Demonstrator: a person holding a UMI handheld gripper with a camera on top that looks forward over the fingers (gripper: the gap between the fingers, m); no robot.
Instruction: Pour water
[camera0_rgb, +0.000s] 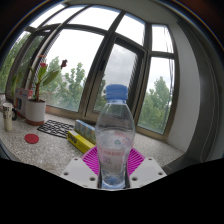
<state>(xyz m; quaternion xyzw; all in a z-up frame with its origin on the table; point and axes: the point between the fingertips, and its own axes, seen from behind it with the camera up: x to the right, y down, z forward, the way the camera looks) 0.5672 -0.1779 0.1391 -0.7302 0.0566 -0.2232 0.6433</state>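
A clear plastic water bottle with a blue cap stands upright between my fingers, lifted above the stone counter. My gripper is shut on the bottle's lower body, with the magenta pads pressed against both its sides. The bottle hides the counter directly behind it. No cup or receiving vessel shows.
A potted plant with red flowers stands on the counter at the left, by a white jar. A dark mat, a red disc and a yellow box lie beyond the fingers. Large bay windows fill the background.
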